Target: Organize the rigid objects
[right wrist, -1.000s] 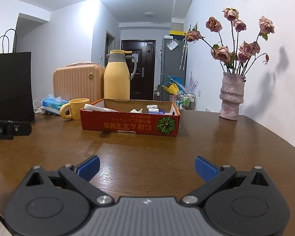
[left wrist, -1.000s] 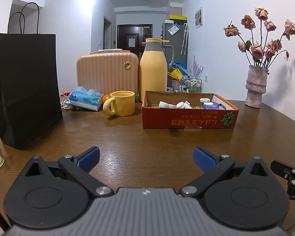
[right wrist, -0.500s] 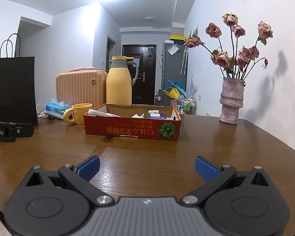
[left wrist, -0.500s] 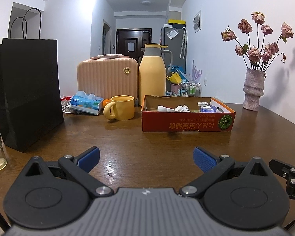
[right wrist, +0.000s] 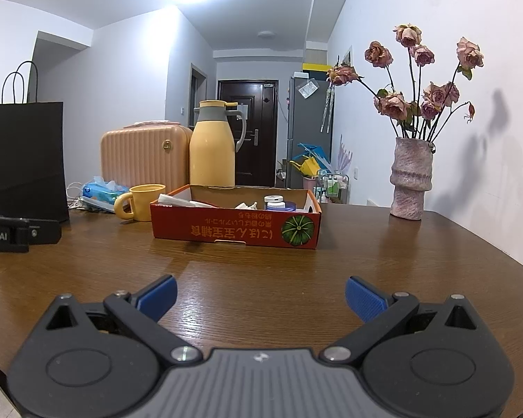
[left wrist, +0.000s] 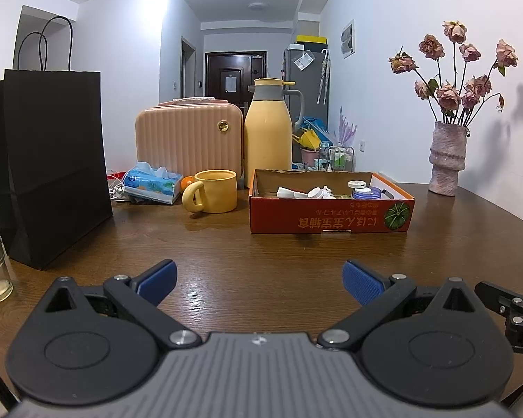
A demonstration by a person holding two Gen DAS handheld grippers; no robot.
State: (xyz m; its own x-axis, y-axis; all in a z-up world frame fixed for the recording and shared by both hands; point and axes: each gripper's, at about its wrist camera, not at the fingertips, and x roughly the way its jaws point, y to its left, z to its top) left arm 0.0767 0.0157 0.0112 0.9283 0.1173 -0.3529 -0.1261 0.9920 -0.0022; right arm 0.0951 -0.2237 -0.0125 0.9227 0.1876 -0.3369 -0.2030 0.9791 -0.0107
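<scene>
Legible markings are few. The front wall of the red cardboard box (right wrist: 235, 231) carries one row of white Chinese characters with a smaller row above it, all printed upside down beside a green pumpkin emblem; the individual characters cannot be made out. The left gripper's body (right wrist: 5, 235), at the tabletop's left edge, shows "obot.AI", cut off.

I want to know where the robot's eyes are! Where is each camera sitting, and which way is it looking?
Left wrist view: sits on the left gripper, low over the table, facing the red box; its open jaws show, with part of the right gripper at the right edge.
Right wrist view: sits on the right gripper, facing the same box from further right; its open jaws show, with part of the left gripper at the left edge.
Both share the box, yellow mug, yellow jug and flower vase.
</scene>
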